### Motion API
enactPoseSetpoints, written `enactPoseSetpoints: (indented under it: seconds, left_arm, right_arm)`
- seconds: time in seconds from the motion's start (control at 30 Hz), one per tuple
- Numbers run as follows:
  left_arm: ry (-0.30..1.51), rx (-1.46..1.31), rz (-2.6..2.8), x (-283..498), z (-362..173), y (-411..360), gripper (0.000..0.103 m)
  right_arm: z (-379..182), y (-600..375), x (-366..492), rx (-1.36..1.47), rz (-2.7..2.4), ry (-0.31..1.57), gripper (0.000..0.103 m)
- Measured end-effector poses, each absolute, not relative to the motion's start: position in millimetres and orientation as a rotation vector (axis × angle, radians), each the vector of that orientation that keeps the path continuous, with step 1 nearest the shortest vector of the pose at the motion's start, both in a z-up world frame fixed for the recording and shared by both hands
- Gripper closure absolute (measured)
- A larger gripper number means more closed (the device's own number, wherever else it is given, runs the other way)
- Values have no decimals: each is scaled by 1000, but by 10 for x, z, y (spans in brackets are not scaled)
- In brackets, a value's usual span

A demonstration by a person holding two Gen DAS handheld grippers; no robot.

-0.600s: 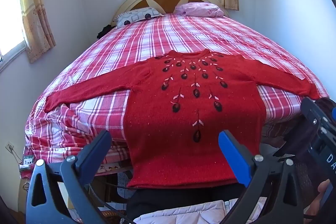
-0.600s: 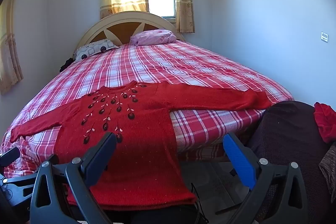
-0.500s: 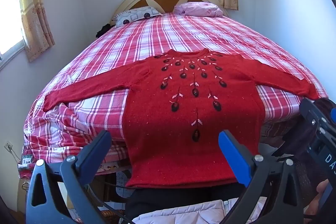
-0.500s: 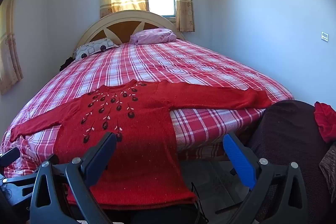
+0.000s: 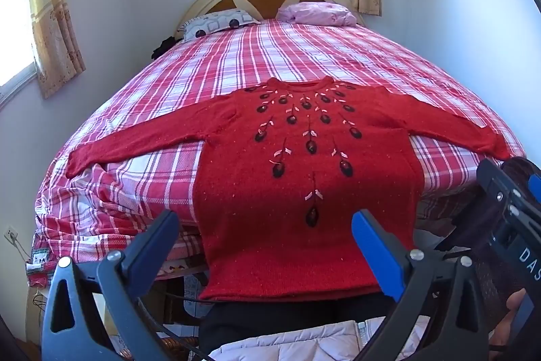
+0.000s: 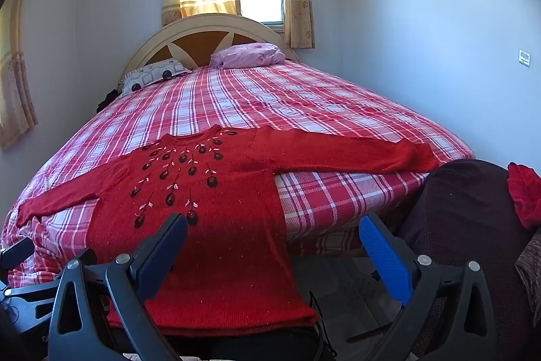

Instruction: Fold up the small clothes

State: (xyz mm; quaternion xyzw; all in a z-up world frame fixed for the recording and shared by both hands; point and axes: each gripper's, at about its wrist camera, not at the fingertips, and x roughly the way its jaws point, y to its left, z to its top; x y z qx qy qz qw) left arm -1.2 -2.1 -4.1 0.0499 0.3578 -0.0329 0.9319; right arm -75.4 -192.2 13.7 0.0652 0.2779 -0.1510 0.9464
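Little has changed since a moment ago: both views have crept slightly nearer, so folding has not begun. The red sweater (image 5: pixel 304 178) lies spread on the plaid bed (image 5: pixel 297 56), hem hanging over the near edge. Left tongs (image 5: pixel 263 242) and right tongs (image 6: pixel 272 242) gape wide, empty. A dark chair (image 6: pixel 466 212) crowds the right sleeve; pillows (image 6: pixel 248 55) sit far off.

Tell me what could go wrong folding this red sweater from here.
The sweater hangs its lower half over the foot of the bed, so lifting a sleeve might drag the whole thing off the edge. The right sleeve reaches the bed's corner beside a dark chair and could snag or slip there. Both the left gripper and right gripper are open and hold nothing.
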Motion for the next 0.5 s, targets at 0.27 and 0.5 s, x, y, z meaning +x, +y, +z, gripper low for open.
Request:
enactPoseSetpoints:
  seconds: [0.27, 0.5]
  left_arm:
    - [736, 101, -69, -10, -47, -18, 0]
    - [736, 101, -68, -5, -45, -13, 0]
  right_arm:
    - [136, -1928, -749, 135, -307, 569, 1]
    - [131, -1918, -756, 134, -307, 569, 1]
